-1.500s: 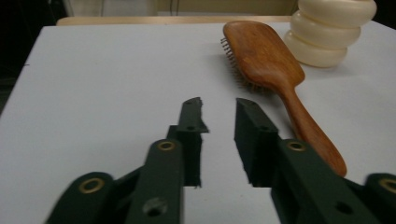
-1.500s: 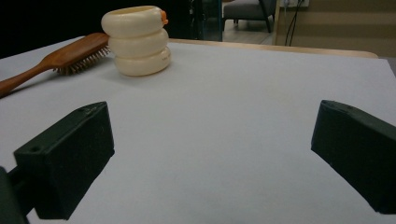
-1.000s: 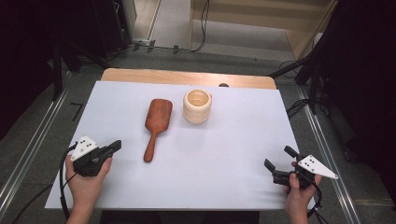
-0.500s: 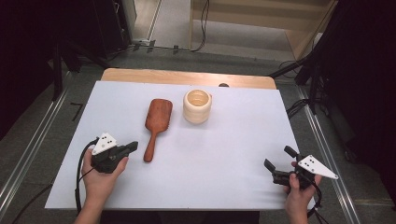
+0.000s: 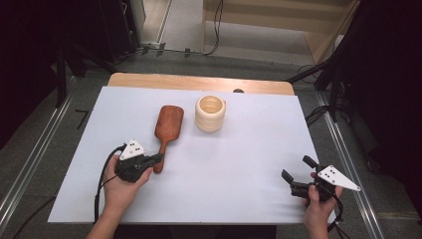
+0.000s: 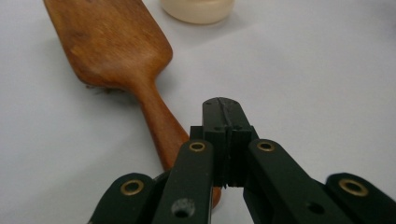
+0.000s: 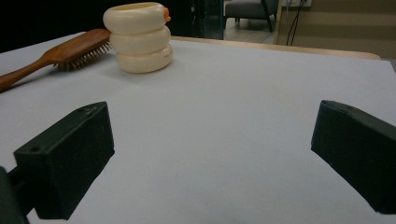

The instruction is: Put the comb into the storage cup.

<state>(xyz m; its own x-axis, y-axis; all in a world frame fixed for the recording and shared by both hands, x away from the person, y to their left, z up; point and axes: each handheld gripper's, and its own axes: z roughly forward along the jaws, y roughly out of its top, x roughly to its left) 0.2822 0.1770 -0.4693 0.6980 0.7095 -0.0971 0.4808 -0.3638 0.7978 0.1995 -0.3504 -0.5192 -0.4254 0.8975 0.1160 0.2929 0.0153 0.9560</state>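
Note:
A brown wooden hairbrush (image 5: 166, 129) lies bristles down on the white mat, its handle toward me. A cream ribbed cup (image 5: 210, 113) stands upright just right of the brush head. My left gripper (image 5: 158, 158) is shut with nothing between its jaws, and its tip hovers at the end of the brush handle (image 6: 161, 126). In the left gripper view the closed tips (image 6: 224, 109) sit just right of the handle. My right gripper (image 5: 297, 169) rests near the mat's front right corner, jaws wide open and bare. Its view looks across the mat to the cup (image 7: 140, 37) and the brush (image 7: 60, 51).
The white mat (image 5: 249, 149) covers a wooden table (image 5: 199, 82) whose far edge shows behind it. Metal rails run along both sides on the floor. A black cable (image 5: 102, 174) trails from the left gripper.
My left hand has slid right across the mat, from near the left edge up to the brush handle's end. The right hand, brush and cup have stayed put.

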